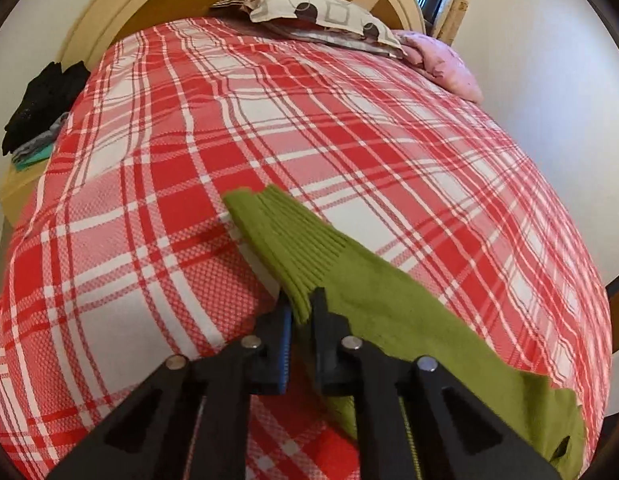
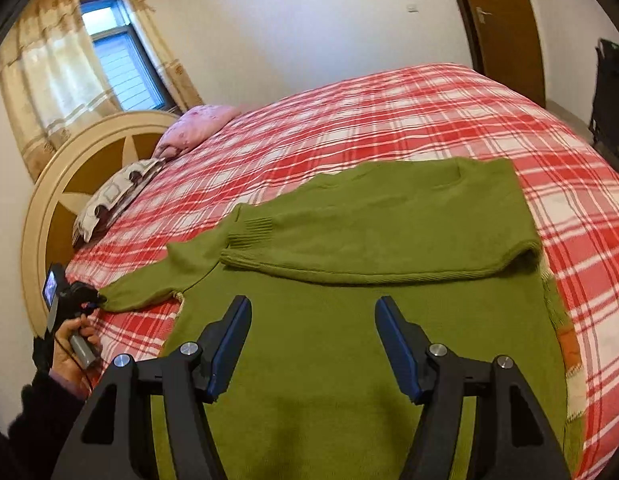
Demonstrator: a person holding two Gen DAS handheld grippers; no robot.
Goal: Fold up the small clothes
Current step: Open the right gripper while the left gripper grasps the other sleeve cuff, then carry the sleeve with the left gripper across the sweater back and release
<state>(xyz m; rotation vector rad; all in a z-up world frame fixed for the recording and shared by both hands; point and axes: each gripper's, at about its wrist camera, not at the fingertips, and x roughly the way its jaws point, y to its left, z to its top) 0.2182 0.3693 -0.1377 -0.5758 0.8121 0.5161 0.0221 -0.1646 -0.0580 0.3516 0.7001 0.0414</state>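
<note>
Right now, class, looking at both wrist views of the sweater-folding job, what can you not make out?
- Left wrist view: most of the green sweater is cut off by the frame edge and the left tool shut on its sleeve cuff.
- Left wrist view: the dark clothes pile beside the bed is too small to identify.
- Right wrist view: the sweater's near hem is hidden behind the open right tool.

Both grippers are black plastic with silver bolt heads and blue pads (image 2: pixel 393 344). Person's got a fuzzy dark sleeve (image 2: pixel 41 412) at 8 o'clock.
</note>
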